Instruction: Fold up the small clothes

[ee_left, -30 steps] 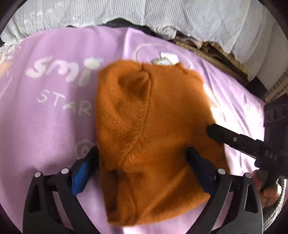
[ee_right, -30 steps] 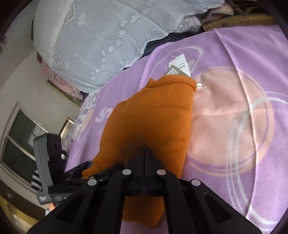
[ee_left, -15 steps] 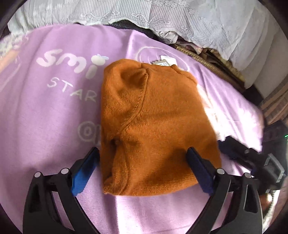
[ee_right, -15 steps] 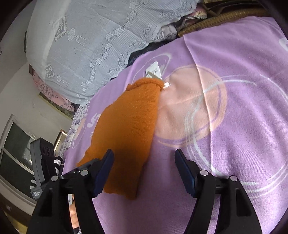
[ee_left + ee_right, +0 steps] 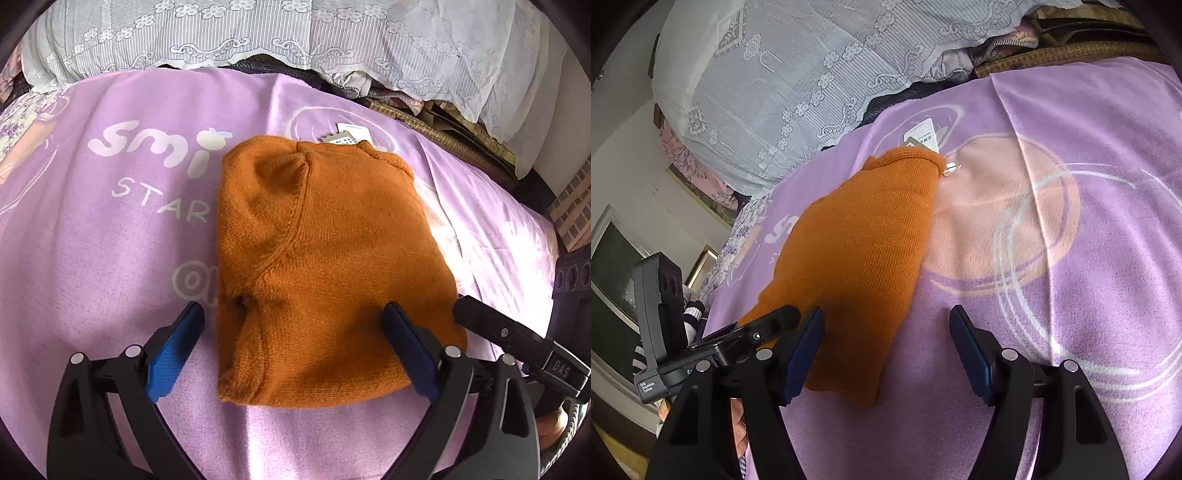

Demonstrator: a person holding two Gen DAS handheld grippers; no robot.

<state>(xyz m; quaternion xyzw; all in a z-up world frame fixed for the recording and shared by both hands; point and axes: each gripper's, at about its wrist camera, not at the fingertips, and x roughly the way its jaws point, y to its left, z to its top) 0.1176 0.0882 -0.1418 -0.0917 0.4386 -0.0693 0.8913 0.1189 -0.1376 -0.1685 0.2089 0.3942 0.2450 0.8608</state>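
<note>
An orange knitted sweater (image 5: pixel 317 266) lies folded into a compact rectangle on the purple blanket (image 5: pixel 92 258); a white paper tag (image 5: pixel 347 134) sticks out at its far end. It also shows in the right wrist view (image 5: pixel 857 258), with the tag (image 5: pixel 923 134). My left gripper (image 5: pixel 293 336) is open, its fingers straddling the sweater's near end without holding it. My right gripper (image 5: pixel 886 339) is open and empty above the sweater's near right corner. The right gripper's finger (image 5: pixel 491 325) shows at the sweater's right edge in the left wrist view.
The blanket (image 5: pixel 1071 258) carries white lettering (image 5: pixel 162 144) and circle prints. A white lace cover (image 5: pixel 295 33) drapes over things behind the bed. A woven basket edge (image 5: pixel 443 140) lies at the far right. The left gripper's body (image 5: pixel 661 314) shows at the left in the right wrist view.
My right gripper opened and let go of the sweater, then drew back. The sweater settled flat in its folded shape. My left gripper pulled back a little and stayed open.
</note>
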